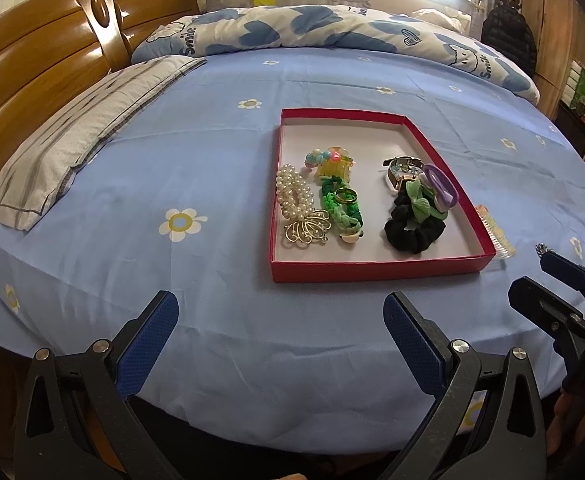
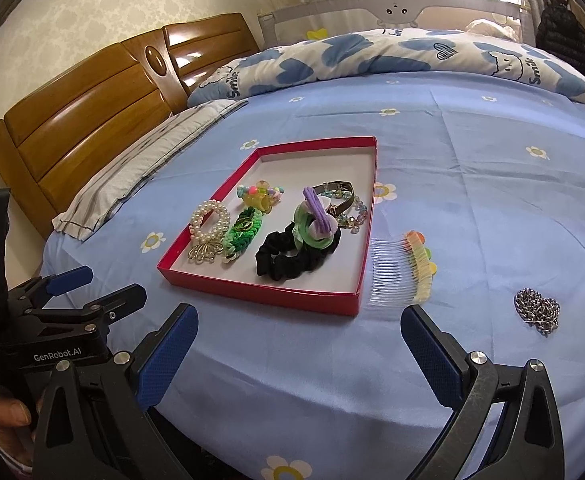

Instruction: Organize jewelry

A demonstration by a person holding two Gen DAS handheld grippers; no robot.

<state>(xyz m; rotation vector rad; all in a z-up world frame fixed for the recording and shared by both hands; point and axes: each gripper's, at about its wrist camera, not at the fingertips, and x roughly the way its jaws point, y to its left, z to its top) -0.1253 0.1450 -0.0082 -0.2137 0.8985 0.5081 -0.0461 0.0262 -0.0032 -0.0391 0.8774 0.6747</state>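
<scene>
A red tray (image 1: 380,270) (image 2: 260,294) lies on the blue bed sheet. It holds a pearl bracelet (image 1: 292,194) (image 2: 208,220), a gold butterfly clip (image 1: 306,232), a green braided band (image 1: 342,210), a black scrunchie (image 1: 410,230) (image 2: 288,258), a purple hair tie (image 1: 440,184), a watch (image 2: 334,192) and more. A clear hair comb (image 2: 402,270) (image 1: 496,232) lies right of the tray. A silver chain (image 2: 538,310) lies farther right. My left gripper (image 1: 280,332) and right gripper (image 2: 298,344) are open and empty, near the front edge of the bed.
A striped pillow (image 1: 72,148) lies at the left by the wooden headboard (image 1: 32,60). A blue-and-white quilt (image 1: 312,28) is bunched along the far side. The right gripper also shows at the left wrist view's right edge (image 1: 564,292).
</scene>
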